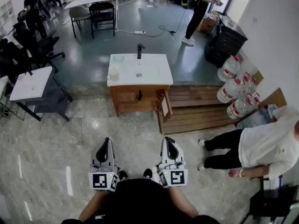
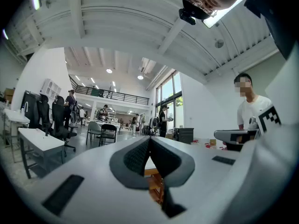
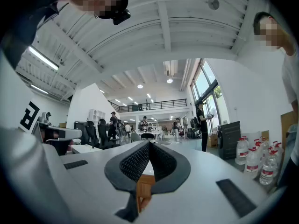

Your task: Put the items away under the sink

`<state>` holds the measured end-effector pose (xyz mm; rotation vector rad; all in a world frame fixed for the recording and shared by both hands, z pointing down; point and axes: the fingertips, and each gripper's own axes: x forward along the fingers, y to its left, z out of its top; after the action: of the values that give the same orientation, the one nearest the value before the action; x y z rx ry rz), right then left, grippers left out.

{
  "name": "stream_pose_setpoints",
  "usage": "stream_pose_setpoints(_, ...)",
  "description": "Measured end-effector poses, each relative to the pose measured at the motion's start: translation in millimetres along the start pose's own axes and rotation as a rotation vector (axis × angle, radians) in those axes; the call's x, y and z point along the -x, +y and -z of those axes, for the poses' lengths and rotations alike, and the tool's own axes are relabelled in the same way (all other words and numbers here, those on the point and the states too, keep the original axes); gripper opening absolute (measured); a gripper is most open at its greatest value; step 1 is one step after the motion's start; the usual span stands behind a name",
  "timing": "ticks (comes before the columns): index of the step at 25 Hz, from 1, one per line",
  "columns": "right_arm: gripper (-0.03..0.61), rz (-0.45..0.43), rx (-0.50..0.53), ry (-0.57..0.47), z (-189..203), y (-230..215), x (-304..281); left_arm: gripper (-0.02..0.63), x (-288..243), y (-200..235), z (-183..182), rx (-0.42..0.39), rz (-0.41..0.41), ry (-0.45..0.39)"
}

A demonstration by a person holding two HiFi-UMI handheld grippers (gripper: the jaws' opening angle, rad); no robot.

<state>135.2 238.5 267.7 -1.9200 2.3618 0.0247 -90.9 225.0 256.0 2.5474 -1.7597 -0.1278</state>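
While both tools are held low and side by side, the head view sets the sink cabinet (image 1: 138, 96) well ahead of the left gripper (image 1: 107, 143) and right gripper (image 1: 167, 143). Its door (image 1: 164, 105) is ajar, and a pale container (image 1: 113, 74) stands on top. In the left gripper view the jaws are pressed together, empty, with the cabinet's wood beyond them. In the right gripper view the jaws are likewise clenched on nothing.
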Motion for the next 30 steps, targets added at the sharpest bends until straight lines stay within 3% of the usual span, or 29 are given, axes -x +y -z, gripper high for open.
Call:
stream_pose_setpoints(22, 0.02, -0.013, 0.001, -0.01, 2, 2, -9, 0.006, -5, 7, 4, 0.006, -0.011, 0.009)
stream_pose_setpoints(26, 0.184, -0.015, -0.007, 0.001, 4, 4, -11, 0.006, -5, 8, 4, 0.006, -0.012, 0.013)
stream_pose_setpoints(30, 0.308, -0.017, -0.011, -0.009, 2, 5, -13, 0.006, -5, 11, 4, 0.005, -0.014, 0.013)
